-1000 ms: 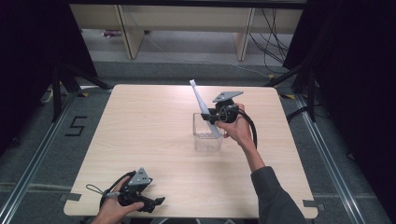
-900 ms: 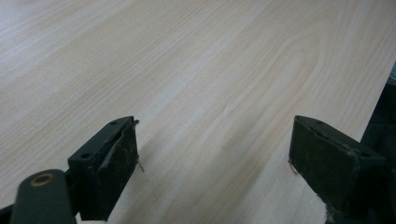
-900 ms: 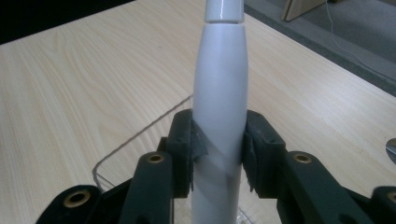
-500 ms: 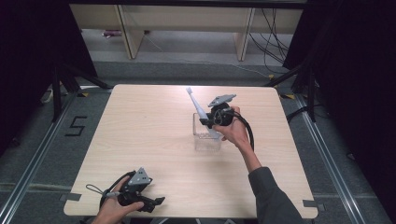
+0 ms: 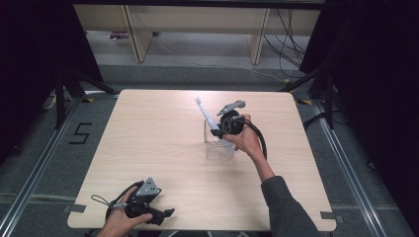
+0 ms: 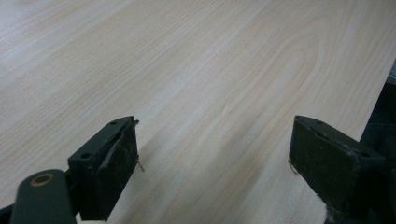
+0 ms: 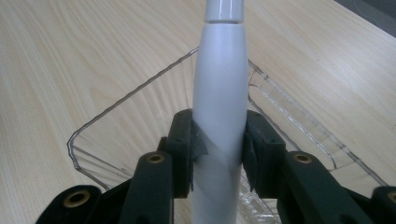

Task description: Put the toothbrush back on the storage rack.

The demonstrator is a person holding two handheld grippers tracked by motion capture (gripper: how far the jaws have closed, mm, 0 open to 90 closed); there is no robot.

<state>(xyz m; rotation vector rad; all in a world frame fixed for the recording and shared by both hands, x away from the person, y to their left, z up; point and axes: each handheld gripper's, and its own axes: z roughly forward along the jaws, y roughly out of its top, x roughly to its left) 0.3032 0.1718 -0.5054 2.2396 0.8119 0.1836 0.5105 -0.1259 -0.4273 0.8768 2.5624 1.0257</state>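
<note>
A white electric toothbrush (image 5: 206, 114) slants up and to the left over a clear plastic box (image 5: 219, 147) near the middle of the table. My right gripper (image 5: 217, 129) is shut on its handle. In the right gripper view the toothbrush (image 7: 219, 84) runs up between the two pads, with the clear plastic box (image 7: 116, 107) right beneath it. My left gripper (image 5: 165, 217) rests at the table's front left, open, with nothing in it. The left gripper view has its jaws (image 6: 215, 158) wide apart over bare wood.
The light wooden table (image 5: 148, 138) has free room all around the box. Its front edge runs just below the left gripper. Dark curtains flank the table, and wooden shelf legs (image 5: 136, 34) and cables lie on the floor behind.
The right gripper has sunk a little and shifted left with the toothbrush, whose tip now sits lower over the box. The left hand has not moved.
</note>
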